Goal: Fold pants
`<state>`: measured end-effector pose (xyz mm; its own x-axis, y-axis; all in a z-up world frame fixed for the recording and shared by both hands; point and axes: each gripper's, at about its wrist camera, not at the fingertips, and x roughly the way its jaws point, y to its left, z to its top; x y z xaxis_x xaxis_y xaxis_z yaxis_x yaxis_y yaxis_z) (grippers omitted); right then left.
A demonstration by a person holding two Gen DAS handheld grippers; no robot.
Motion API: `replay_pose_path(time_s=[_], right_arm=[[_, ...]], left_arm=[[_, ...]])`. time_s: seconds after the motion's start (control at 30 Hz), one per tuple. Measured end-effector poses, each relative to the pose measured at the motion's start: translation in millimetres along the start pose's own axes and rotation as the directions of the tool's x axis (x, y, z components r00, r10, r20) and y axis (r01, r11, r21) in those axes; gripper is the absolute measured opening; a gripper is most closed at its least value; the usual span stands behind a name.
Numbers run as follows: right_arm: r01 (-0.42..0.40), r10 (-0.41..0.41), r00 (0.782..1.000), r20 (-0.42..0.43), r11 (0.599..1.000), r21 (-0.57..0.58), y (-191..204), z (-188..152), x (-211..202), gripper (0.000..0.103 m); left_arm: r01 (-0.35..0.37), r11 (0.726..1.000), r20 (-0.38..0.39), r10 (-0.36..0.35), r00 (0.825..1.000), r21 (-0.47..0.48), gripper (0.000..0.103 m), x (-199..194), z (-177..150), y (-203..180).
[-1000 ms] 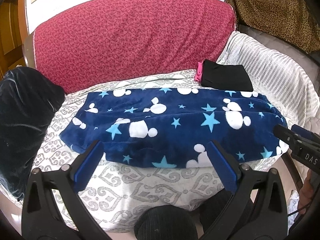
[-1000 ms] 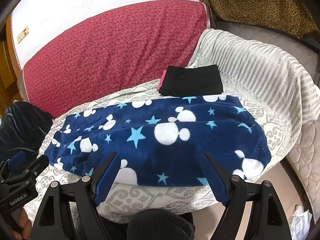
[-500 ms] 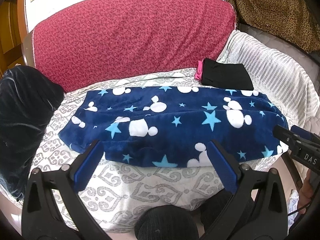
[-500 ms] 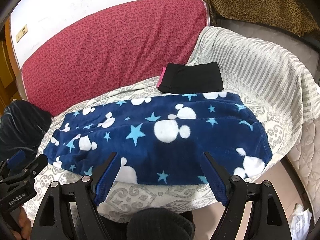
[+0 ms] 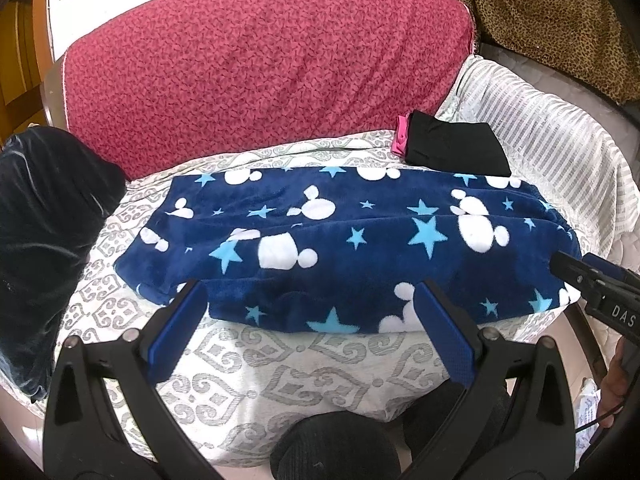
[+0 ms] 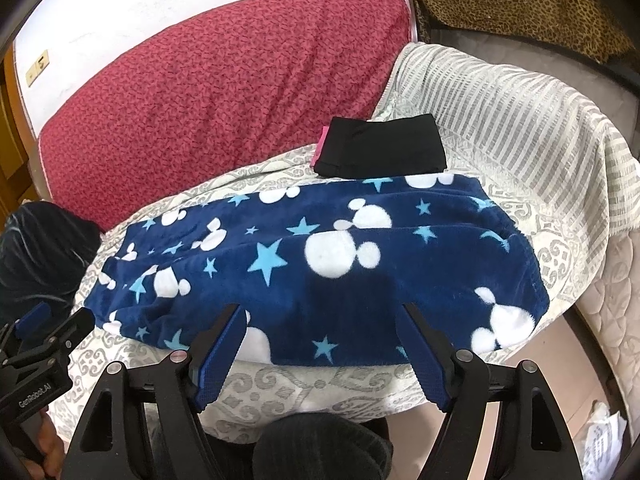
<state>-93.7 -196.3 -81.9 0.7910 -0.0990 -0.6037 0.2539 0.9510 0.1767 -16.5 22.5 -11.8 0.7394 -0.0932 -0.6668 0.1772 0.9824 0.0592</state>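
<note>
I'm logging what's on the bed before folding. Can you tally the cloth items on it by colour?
Navy starred pants: 1
Black folded garment with pink edge: 1
Dark velvet bundle: 1
Red cushion: 1
Striped white throw: 1
Leopard-print cloth: 1
Total: 6

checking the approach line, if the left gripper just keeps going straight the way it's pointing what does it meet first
Most likely the near folded edge of the blue star-print pants, lying straight ahead of the open left gripper. Depth is uncertain, so it may brush the patterned bed cover first.
</note>
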Motion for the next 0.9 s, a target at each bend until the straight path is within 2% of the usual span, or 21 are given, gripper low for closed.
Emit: replay_pose_path(time_s=[0.47,0.9], right_arm=[[0.016,-0.015,1.0,-0.022,1.0,0.026,-10,-1,10,0.078],[0.026,-0.022,0.998,-0.059,0.997,0.069,-23,-7,23,0.074]], left_arm=[[0.004,1.0,-0.018,-0.005,1.0,-0.006,0.102,12,-2,2],[-0.025,0.999,-0.067,0.022,0.997,-0.047,0.102,34,-8,23]])
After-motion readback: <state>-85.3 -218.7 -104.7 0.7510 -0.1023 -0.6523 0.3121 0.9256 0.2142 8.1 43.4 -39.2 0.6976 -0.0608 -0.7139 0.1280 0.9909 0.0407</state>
